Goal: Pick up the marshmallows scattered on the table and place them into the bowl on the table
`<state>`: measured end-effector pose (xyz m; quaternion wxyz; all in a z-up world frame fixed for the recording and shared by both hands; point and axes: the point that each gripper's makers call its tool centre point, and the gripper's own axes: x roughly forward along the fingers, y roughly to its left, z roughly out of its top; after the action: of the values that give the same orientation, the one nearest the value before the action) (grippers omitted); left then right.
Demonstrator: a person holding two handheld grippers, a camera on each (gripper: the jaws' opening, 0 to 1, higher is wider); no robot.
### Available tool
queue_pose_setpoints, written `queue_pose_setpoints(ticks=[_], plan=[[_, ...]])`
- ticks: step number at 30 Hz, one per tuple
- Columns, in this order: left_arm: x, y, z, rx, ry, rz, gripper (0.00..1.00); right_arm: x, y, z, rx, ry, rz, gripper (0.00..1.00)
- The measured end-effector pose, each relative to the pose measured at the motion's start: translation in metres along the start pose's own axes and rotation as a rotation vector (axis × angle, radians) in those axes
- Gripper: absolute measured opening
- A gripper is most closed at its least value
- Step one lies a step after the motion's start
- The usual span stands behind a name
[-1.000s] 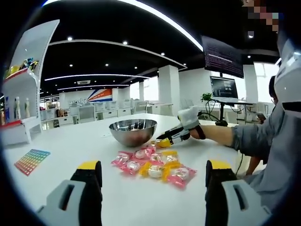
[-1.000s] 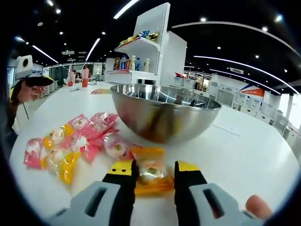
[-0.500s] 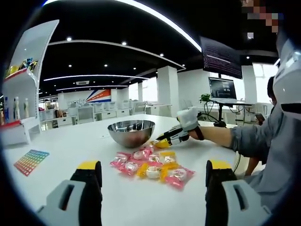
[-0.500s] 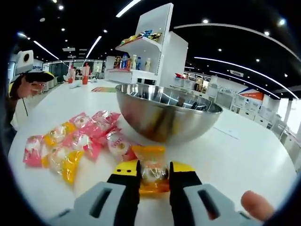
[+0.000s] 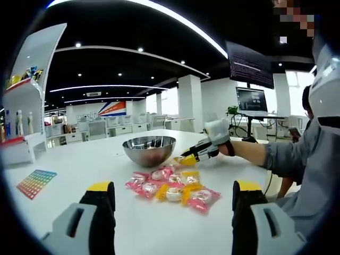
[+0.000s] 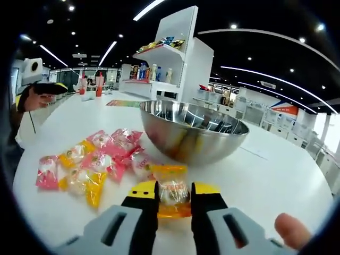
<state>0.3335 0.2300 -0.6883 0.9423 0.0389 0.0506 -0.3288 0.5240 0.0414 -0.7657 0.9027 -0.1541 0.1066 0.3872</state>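
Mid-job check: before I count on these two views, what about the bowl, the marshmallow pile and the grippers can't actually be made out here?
- Bowl floor: hidden by its near wall in both views; contents unknown.
- Marshmallow pile: wrappers overlap, exact count unclear.
- Orange marshmallow in the right gripper: lower part hidden by the jaws.
- Left gripper: the view's bottom edge cuts off its body.
- Shelf items: too small to identify.
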Motion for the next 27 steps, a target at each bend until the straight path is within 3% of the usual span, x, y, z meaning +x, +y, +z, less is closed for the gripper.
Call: queue_pose_setpoints(ticks=[8, 23, 27], plan=[[0.002, -0.001, 0.0, 0.001, 0.003, -0.005, 0.91, -0.027, 0.011, 0.024, 0.027, -0.07, -0.005, 0.2], [0.003, 0.002, 0.003, 0.015, 0.006, -0.004, 0.91, -0.06, 0.026, 0.039, 0.011, -0.114, -0.011, 0.2], [0.003, 0.003, 0.003, 0.017, 0.007, -0.001, 0.91, -0.077, 0.038, 0.054, 0.006, -0.159, 0.004, 0.2]])
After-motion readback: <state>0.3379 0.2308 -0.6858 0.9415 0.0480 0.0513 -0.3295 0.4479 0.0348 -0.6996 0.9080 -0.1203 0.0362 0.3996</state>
